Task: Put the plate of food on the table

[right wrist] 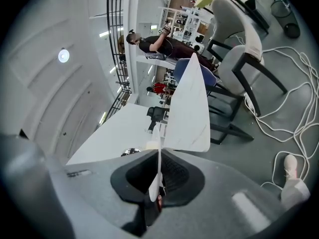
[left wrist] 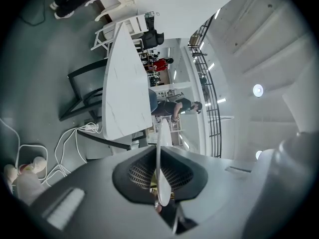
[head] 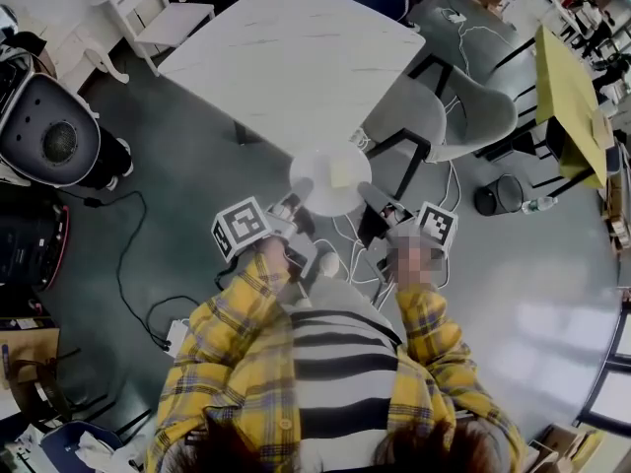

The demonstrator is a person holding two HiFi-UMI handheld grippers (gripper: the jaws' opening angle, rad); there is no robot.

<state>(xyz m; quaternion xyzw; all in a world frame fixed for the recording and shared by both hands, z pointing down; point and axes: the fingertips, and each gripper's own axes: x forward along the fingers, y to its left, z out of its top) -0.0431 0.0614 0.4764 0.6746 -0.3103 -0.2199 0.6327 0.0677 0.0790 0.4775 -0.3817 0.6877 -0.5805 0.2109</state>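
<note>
In the head view a round white plate (head: 325,187) with a pale yellow piece of food (head: 340,173) hangs level over the grey floor, just short of the white marble table (head: 296,57). My left gripper (head: 300,189) is shut on its left rim and my right gripper (head: 366,194) on its right rim. In the left gripper view the plate (left wrist: 158,158) runs edge-on between the jaws of the left gripper (left wrist: 158,190), with the table (left wrist: 124,88) ahead. The right gripper view likewise shows the plate (right wrist: 159,163) edge-on, clamped in the right gripper (right wrist: 156,190), and the table (right wrist: 192,108) beyond.
Two grey chairs (head: 419,116) (head: 485,106) stand at the table's right side, above white cables (head: 347,233) on the floor. A black bin (head: 490,197) and a yellow table (head: 567,92) are further right. A white chair (head: 163,13) and a round dark machine (head: 54,131) are at left.
</note>
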